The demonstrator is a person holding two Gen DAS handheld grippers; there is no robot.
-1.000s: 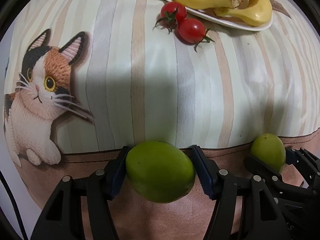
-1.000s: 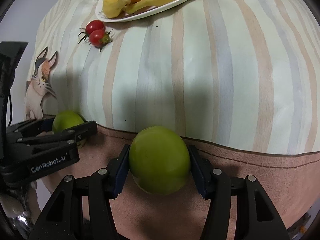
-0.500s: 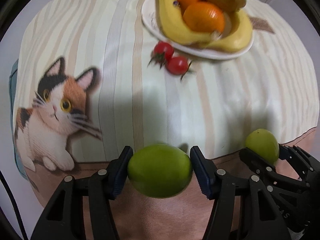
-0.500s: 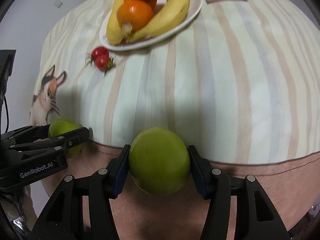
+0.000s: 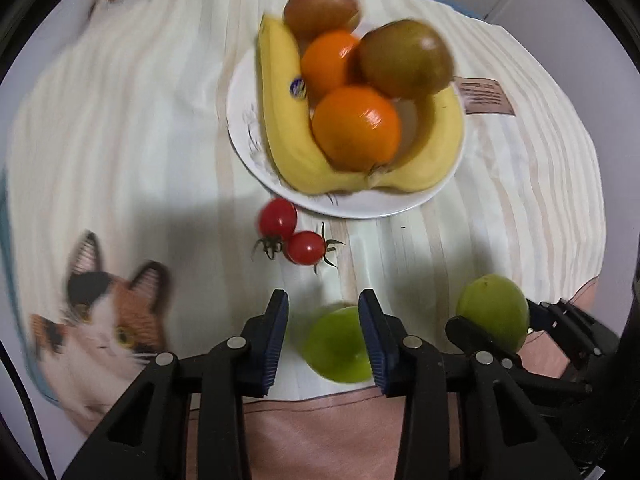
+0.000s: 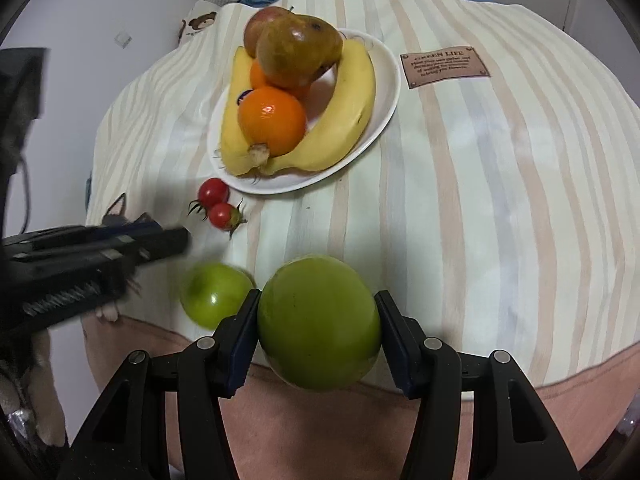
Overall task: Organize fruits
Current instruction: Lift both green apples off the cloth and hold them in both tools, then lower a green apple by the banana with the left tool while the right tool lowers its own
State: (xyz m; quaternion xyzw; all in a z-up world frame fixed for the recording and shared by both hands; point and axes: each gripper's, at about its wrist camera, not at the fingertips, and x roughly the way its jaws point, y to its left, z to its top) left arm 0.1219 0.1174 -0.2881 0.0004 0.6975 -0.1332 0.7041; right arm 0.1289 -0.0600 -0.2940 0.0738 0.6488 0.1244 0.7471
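My left gripper (image 5: 323, 312) is open and empty; a green apple (image 5: 338, 346) lies on the striped cloth below and behind its right finger, and also shows in the right wrist view (image 6: 214, 295). My right gripper (image 6: 316, 312) is shut on a second green apple (image 6: 318, 322), held above the cloth's front edge; it also shows in the left wrist view (image 5: 494, 312). A white plate (image 5: 348, 206) holds two bananas (image 5: 284, 120), two oranges (image 5: 356, 132), a pear and an apple. Two cherry tomatoes (image 5: 292, 236) lie just in front of the plate.
The cloth carries a cat picture (image 5: 104, 328) at the front left and a brown label (image 6: 444, 66) to the right of the plate. A brown band (image 6: 520, 420) runs along the cloth's front edge. A pillow lies beyond the cloth's far end.
My left gripper has opened and let go of its green apple, which now lies on the cloth. Both grippers have risen, so the whole plate shows.
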